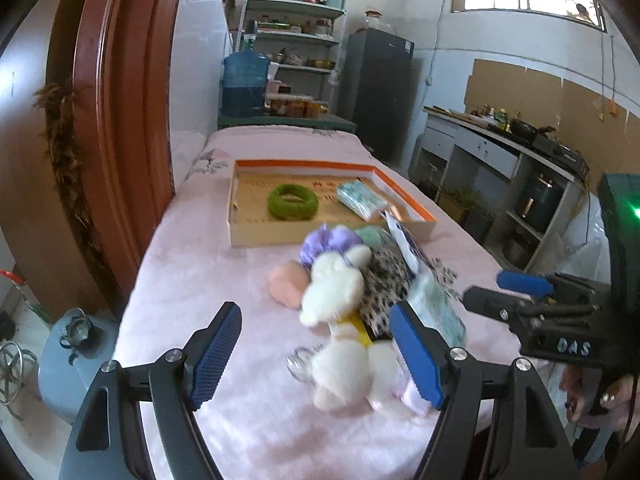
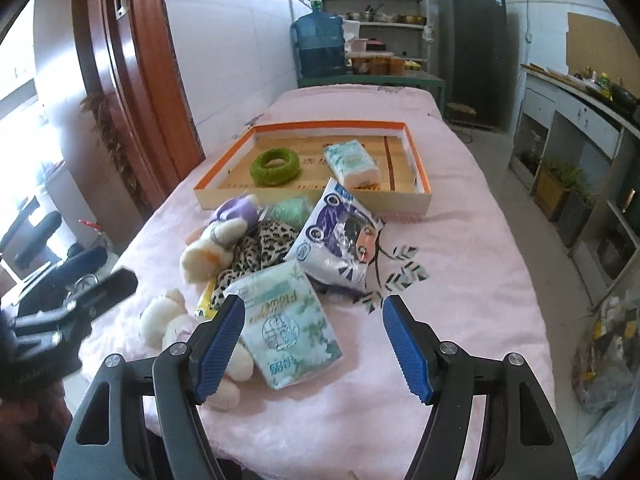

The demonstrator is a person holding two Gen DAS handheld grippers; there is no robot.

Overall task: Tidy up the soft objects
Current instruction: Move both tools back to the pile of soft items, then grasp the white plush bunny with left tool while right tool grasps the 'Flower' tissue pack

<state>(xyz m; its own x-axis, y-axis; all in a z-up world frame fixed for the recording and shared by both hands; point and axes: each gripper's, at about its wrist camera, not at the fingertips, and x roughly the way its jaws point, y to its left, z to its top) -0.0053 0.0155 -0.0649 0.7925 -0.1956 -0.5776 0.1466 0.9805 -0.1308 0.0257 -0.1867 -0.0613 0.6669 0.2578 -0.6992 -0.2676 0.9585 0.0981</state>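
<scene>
you are barely getting started: only the green ring [image 2: 275, 166] and one tissue pack [image 2: 352, 163] are lying in the tray [image 2: 420, 196]. the pile [image 2: 256, 240] of soft things is waiting just before it, while your left gripper [image 1: 316, 356] and right gripper [image 2: 314, 344] are both gaping empty.

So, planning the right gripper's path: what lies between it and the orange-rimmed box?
In the right wrist view: a tissue pack, then a printed packet, before the box.
</scene>
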